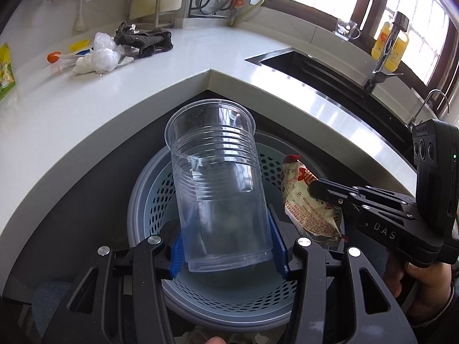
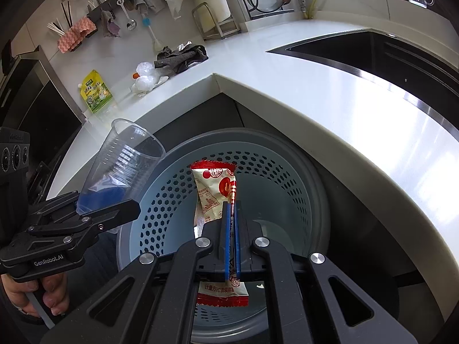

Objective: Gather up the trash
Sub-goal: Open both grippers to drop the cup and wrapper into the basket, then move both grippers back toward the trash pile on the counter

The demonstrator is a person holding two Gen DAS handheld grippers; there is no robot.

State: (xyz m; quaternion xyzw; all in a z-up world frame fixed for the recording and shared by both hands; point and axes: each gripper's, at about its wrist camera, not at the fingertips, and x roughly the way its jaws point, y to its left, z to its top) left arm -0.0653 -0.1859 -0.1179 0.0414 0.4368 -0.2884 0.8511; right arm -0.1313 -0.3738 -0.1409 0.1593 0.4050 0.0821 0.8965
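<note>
Left gripper (image 1: pixel 229 246): nearest the left wrist camera, its blue pads clamped on the sides of the cup near its base.
Cup (image 1: pixel 218 180): clear ribbed plastic, held tilted with its mouth pointing away from the camera, above the bin; in the right wrist view the cup (image 2: pixel 126 154) leans out over the bin's left rim.
Right gripper (image 2: pixel 231 212): blue pads pressed together on the wrapper, pinching its edge.
Wrapper (image 2: pixel 213 192): red and cream snack packet, held over the bin's opening; from the left wrist view the wrapper (image 1: pixel 307 200) hangs just right of the cup.
Bin (image 2: pixel 287 177): grey, round, with a perforated inner wall, standing on the floor in the inside corner of the counter, below both grippers.
Counter (image 1: pixel 143 86): white, L-shaped, with a sink (image 1: pixel 315 68) set in on the right.
On the counter: a bundle of crumpled plastic bags (image 1: pixel 100 54), a dark rag (image 1: pixel 146 40) just behind them, and a yellow-green pouch (image 2: pixel 96 91) well to the left.
</note>
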